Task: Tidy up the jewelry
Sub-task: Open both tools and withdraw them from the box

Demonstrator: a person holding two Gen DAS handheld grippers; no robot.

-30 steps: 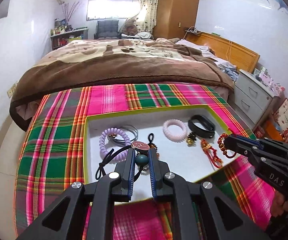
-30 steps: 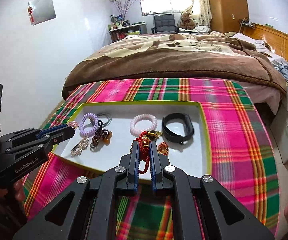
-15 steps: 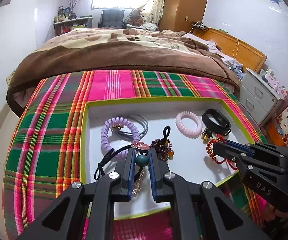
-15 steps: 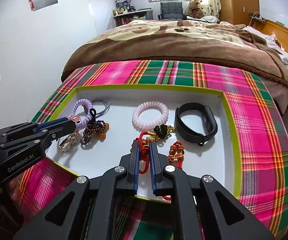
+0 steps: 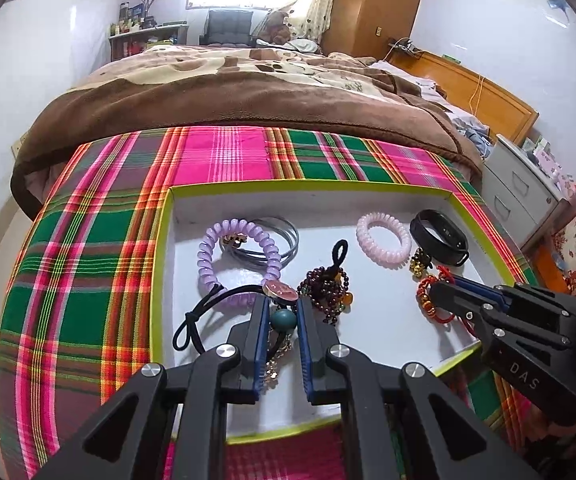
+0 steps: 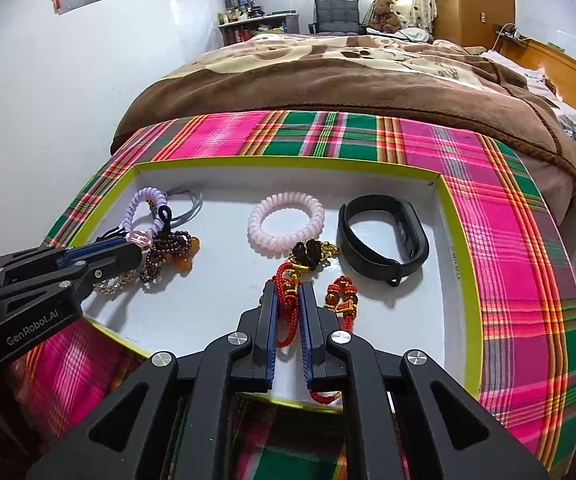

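Observation:
A white tray with a lime rim (image 5: 308, 188) (image 6: 288, 162) lies on the plaid cloth. My left gripper (image 5: 283, 306) is shut on a black cord hair tie (image 5: 192, 320) with a teal bead (image 5: 283, 319) and a pink disc, low over the tray's near left. My right gripper (image 6: 289, 292) is shut on a red cord bracelet (image 6: 288, 304) with gold beads, low over the tray's middle front. Lying in the tray are a purple spiral tie (image 5: 208, 256), silver bangles (image 5: 284, 240), a garnet bead bracelet (image 5: 328, 292), a pink spiral tie (image 6: 286, 220) and a black wristband (image 6: 382, 236).
The pink and green plaid cloth (image 5: 88, 240) covers the surface around the tray. A bed with a brown blanket (image 5: 228, 92) stands right behind it. Grey drawers (image 5: 516, 196) are at the right, a white wall (image 6: 48, 100) at the left.
Both grippers have sunk toward the tray, each still with its piece between the fingers. The tray and its jewelry now look larger and nearer.

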